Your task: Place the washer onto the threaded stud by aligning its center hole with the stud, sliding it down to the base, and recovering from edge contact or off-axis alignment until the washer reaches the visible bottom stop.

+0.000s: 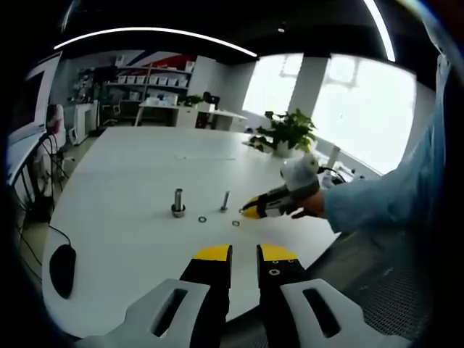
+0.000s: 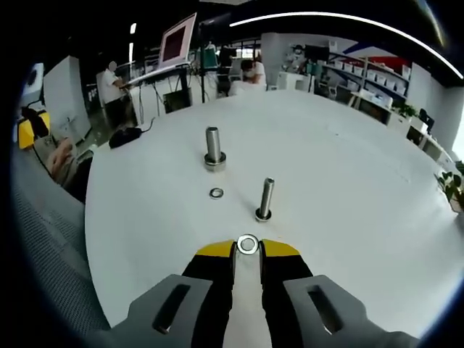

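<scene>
Washer, small silver steel ring [image 2: 247,244], was pinched by right gripper [image 2: 247,250] just before slim threaded stud [image 2: 265,199]; judged light, slippery, best edge-held; left gripper [image 1: 244,255] was released.

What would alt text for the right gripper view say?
The right hand-held gripper pinches a washer at its yellow tips above a white table. Just ahead stands a thin threaded stud; beyond lie a loose washer and a thicker stud.

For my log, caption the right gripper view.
Right gripper pinches a washer just short of the thin stud.
</scene>
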